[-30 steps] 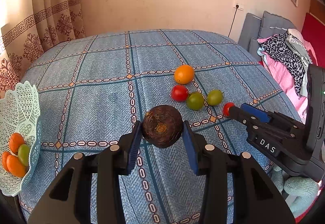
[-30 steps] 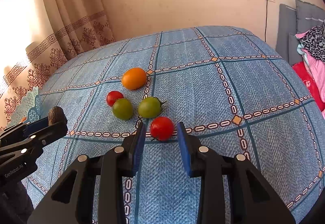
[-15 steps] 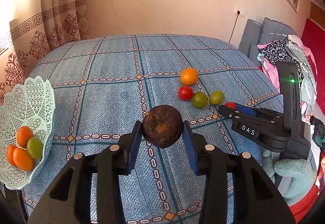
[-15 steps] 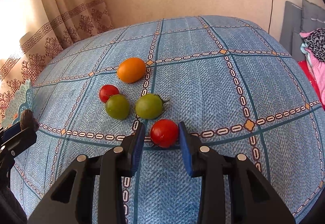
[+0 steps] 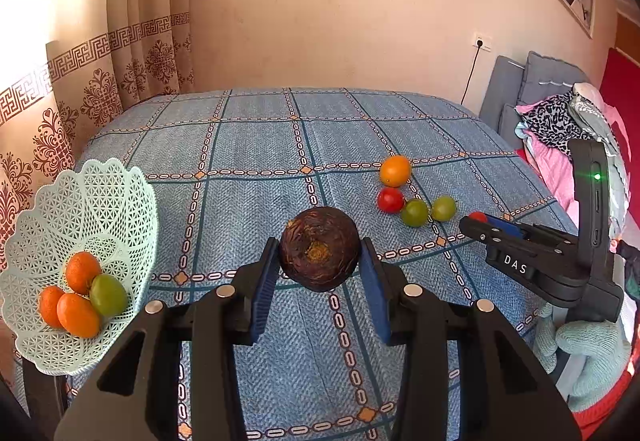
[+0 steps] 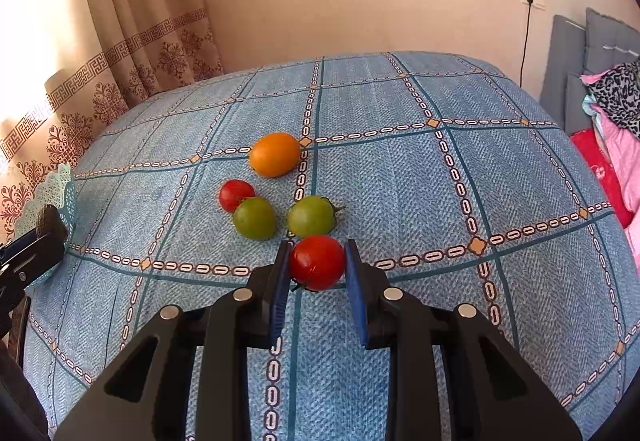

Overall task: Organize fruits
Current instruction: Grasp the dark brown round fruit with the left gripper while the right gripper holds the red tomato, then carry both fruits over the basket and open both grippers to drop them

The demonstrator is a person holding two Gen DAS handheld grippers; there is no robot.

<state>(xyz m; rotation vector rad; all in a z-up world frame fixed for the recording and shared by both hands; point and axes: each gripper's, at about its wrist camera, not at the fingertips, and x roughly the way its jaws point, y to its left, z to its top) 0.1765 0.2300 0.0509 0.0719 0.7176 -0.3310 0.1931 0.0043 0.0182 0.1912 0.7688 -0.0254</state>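
My left gripper is shut on a dark brown round fruit, held above the blue checked tablecloth. A pale green lattice basket at the left edge holds three orange fruits and a green one. My right gripper is shut on a red tomato low over the cloth. Just beyond it lie two green tomatoes, a small red tomato and an orange fruit. The left wrist view shows the right gripper to the right of that cluster.
A gloved hand holds the right gripper at the table's right edge. A grey sofa with piled clothes stands to the right. Patterned curtains hang behind the basket, and a wall lies past the far edge.
My left gripper has drawn back with the brown fruit, bringing more of the basket into view. My right gripper has moved forward around the red tomato and its fingers have shut on it.
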